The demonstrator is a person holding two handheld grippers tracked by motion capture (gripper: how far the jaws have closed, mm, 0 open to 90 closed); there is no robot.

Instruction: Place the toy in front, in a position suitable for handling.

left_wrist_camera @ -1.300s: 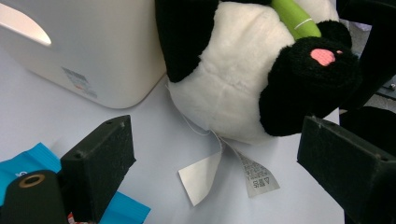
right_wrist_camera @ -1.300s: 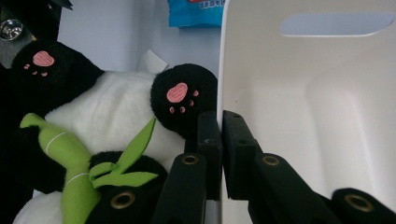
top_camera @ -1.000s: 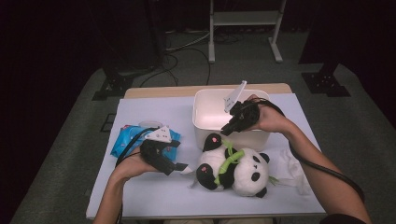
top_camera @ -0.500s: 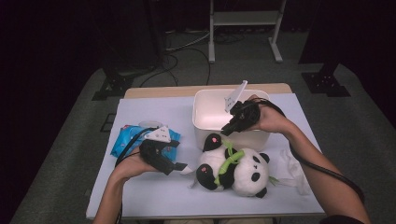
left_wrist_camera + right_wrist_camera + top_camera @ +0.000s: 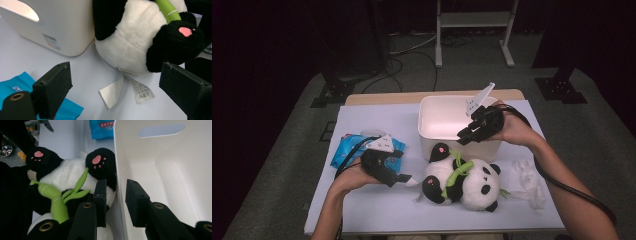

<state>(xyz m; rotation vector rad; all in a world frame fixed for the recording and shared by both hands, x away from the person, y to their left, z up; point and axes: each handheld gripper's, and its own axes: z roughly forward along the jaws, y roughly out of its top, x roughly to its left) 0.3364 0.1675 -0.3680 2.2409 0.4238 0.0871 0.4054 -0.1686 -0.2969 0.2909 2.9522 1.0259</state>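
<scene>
A black-and-white panda plush holding green bamboo lies on its back on the pale table cover, just in front of a white bin. My left gripper rests level at the plush's left, open wide. In the left gripper view the plush's two white tags lie on the table between its jaws, untouched. My right gripper hovers over the bin's front wall, above the plush's pink-soled foot. Its jaws have just been opening and stand astride the wall's rim, gripping nothing.
A blue pack of wipes lies on the table behind my left hand. A crumpled white cloth lies to the right of the plush. The bin is empty inside, with a handle slot. A metal stand and cables stand on the floor beyond.
My right gripper has lifted and moved right, away from the plush's foot to the bin's front wall, and its jaws have parted. My left gripper has kept still.
</scene>
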